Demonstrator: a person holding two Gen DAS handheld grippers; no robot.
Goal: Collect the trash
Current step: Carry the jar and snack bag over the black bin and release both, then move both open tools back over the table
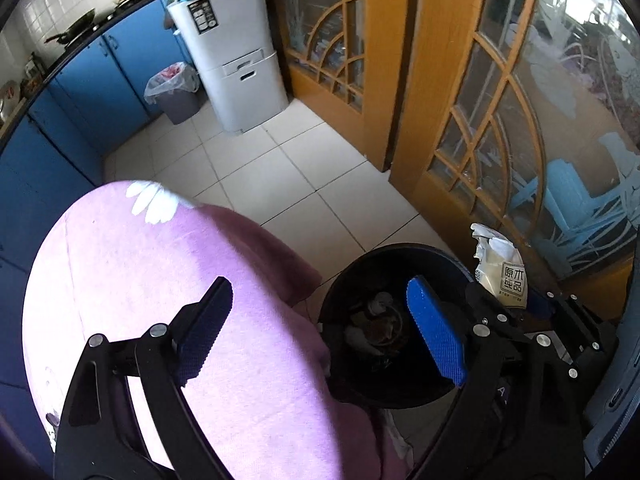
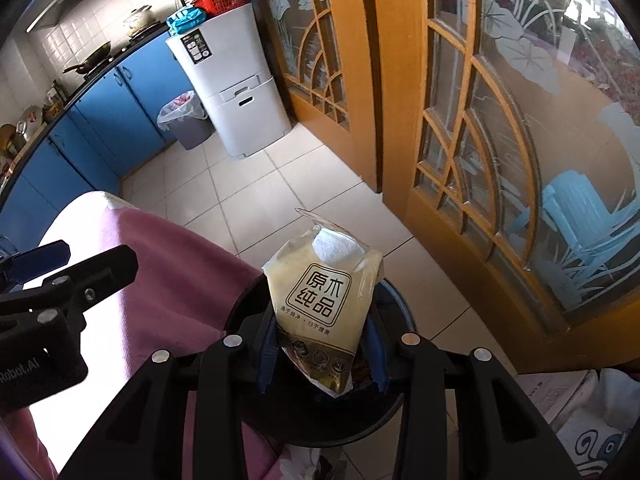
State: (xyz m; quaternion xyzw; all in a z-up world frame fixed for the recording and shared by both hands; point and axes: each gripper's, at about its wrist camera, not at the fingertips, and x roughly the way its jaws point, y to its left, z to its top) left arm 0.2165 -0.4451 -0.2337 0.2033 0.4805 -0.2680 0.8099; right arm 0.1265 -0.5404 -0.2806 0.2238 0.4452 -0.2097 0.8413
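Right gripper [image 2: 322, 354] is clenching one cream plastic tissue packet [image 2: 324, 304] above the round black bin [image 2: 394, 404]; left gripper [image 1: 320, 332] is hanging released beside it.

Both wrist views look steeply down and forward along their own tongs, toward the tiled floor [image 1: 320, 168] and the wooden glass doors [image 2: 500, 152] beyond. The left view sits close above the pink-covered counter [image 1: 160, 300], with the black bin [image 1: 384, 320] just to its right. The right view hangs close over that bin [image 2: 396, 304], with the counter's pink cover [image 2: 176, 264] at its left; both share the bin, the white cabinet [image 1: 236, 60] and the blue cupboards [image 2: 100, 112].
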